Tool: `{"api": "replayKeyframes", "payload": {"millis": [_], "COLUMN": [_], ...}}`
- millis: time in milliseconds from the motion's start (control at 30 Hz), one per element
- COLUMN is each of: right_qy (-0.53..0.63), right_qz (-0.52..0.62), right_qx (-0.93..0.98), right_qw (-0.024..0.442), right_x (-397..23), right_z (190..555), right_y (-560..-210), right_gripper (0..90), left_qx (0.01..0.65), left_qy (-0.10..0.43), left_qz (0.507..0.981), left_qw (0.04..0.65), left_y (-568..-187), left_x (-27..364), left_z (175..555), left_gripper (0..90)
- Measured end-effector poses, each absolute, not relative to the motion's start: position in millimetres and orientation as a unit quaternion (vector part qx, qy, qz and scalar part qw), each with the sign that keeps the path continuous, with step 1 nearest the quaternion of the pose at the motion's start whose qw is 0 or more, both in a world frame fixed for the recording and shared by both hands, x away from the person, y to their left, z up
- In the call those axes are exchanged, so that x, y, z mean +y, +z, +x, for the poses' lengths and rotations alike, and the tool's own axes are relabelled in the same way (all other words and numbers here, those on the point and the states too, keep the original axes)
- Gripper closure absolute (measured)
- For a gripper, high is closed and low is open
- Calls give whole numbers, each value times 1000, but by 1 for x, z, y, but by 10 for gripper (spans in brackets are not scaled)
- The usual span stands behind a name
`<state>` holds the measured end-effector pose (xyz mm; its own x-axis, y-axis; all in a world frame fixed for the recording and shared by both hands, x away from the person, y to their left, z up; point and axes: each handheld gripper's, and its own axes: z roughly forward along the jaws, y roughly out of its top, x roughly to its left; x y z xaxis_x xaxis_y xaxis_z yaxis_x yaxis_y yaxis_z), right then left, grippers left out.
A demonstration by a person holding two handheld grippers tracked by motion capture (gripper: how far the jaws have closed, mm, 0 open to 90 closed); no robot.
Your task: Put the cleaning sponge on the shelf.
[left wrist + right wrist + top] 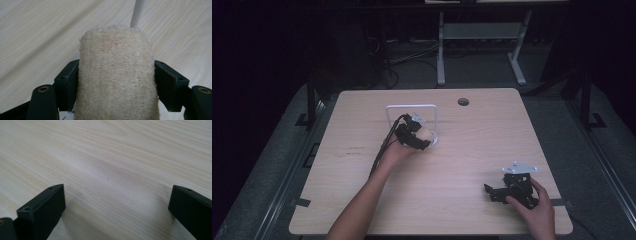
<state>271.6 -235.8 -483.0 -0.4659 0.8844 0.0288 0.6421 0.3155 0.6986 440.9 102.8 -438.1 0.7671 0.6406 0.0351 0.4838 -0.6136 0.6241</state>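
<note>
Loofah (116, 75) between left claw (116, 82) pads, rack (411, 107) overhead.

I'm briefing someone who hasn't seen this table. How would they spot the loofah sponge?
On the wooden table, find the white wire frame standing near the far edge. Just before it, the left gripper clamps the loofah sponge: a pale, fibrous, cream block, the only soft thing there.

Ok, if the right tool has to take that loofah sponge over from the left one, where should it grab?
Probably the free far end of the loofah sponge, coming from the white frame's side. The left tool is clamped across the nearer stretch, both pads against its flat flanks, so the rounded end beyond them is exposed. The right tool is open over the table.
</note>
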Motion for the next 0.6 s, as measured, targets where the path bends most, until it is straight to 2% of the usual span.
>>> {"api": "replayKeyframes", "payload": {"millis": [600], "right_qy": [330], "right_qz": [483], "right_qx": [790], "right_qw": [184], "right_x": [-236], "right_z": [272], "right_y": [-483], "right_gripper": [7], "left_qx": [316], "left_qy": [129], "left_qz": [892], "left_qw": [298], "left_y": [-443], "left_x": [100], "left_z": [442], "left_gripper": [265]}}
